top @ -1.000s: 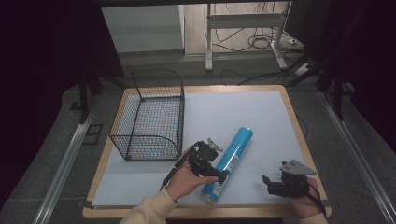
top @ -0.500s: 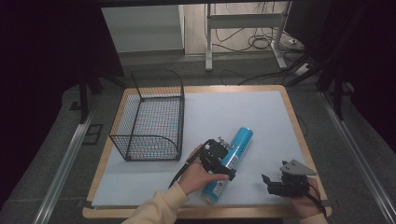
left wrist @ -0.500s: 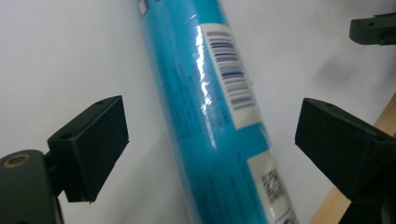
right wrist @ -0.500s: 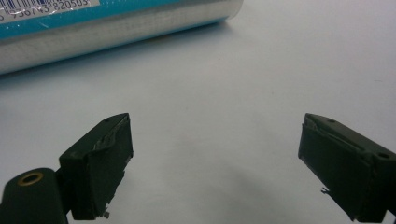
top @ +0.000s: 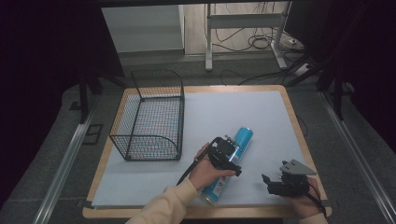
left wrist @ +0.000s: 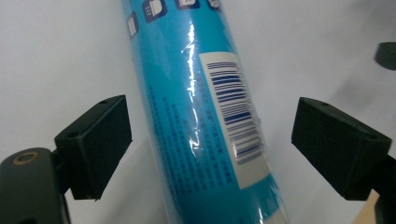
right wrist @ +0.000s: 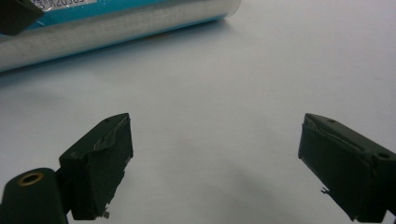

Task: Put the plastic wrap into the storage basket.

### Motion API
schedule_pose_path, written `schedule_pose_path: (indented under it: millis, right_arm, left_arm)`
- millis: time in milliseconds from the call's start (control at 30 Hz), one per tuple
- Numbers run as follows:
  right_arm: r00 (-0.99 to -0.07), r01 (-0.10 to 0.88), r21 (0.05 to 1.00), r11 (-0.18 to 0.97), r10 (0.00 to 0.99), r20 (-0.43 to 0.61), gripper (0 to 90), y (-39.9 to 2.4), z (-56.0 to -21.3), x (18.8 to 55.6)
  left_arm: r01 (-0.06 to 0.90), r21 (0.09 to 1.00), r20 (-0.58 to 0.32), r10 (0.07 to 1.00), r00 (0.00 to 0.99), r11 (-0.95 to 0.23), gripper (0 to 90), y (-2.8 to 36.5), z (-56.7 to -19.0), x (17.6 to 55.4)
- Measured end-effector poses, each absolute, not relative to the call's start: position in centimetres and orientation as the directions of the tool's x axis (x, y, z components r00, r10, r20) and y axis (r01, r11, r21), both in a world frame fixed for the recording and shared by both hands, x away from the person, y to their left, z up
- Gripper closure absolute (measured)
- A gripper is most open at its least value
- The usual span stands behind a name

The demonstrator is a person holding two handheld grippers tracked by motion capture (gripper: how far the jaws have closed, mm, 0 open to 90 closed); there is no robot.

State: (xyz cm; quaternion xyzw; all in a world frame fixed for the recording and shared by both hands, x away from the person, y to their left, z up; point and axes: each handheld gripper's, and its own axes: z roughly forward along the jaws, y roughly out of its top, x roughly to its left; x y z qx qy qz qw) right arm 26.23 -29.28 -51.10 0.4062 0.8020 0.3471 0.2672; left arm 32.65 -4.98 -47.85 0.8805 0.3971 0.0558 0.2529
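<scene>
A long blue tube-shaped can (top: 243, 140) with a barcode label lies on the white mat, pointing from the near edge up toward the right. My left gripper (top: 229, 156) hovers over its middle. In the left gripper view the blue can (left wrist: 205, 116) lies between the two black pads (left wrist: 100, 140), with a gap on each side; the jaws have just been closing around it without pressing on it. My right gripper (top: 273, 182) rests low at the near right, open, with bare mat between its pads (right wrist: 100, 163). The blue can's silver end (right wrist: 116, 23) shows beyond it.
A black wire basket (top: 152, 116) stands at the left of the white mat (top: 233, 107). The wooden table edge (top: 299, 135) frames the mat. Floor rails and a desk frame with cables lie beyond the table.
My left hand has moved right and slightly down, from beside the can to over its middle. The right hand has stayed put.
</scene>
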Motion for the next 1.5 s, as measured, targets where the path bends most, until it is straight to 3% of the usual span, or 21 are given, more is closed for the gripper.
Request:
schedule_pose_path:
  millis: [267,400,600,1000,1500]
  right_arm:
    - [-0.52,0.465,0.779,0.42,0.842,-0.143,10.4,-29.4,-51.0,26.3]
    - [-0.523,0.464,0.782,0.417,0.841,-0.139,10.4,-29.4,-50.9,26.3]
    - [-0.529,0.454,0.785,0.42,0.837,-0.142,10.4,-29.2,-50.7,26.1]
    - [-0.524,0.453,0.789,0.416,0.84,-0.142,10.4,-29.3,-50.7,26.1]
    - [-0.516,0.45,0.794,0.409,0.845,-0.143,10.4,-29.3,-50.5,26.0]
  left_arm:
    - [0.691,0.44,-0.103,0.732,0.673,-0.573,15.6,-5.9,-49.1,33.1]
    - [0.717,0.412,-0.112,0.749,0.653,-0.563,22.9,-6.1,-49.7,33.4]
    - [0.739,0.386,-0.119,0.764,0.634,-0.553,26.7,-6.3,-50.2,33.8]
    - [0.767,0.349,-0.194,0.759,0.622,-0.539,28.1,-5.5,-49.9,34.7]
    - [0.734,0.37,-0.183,0.73,0.658,-0.569,29.8,-4.9,-49.0,34.6]
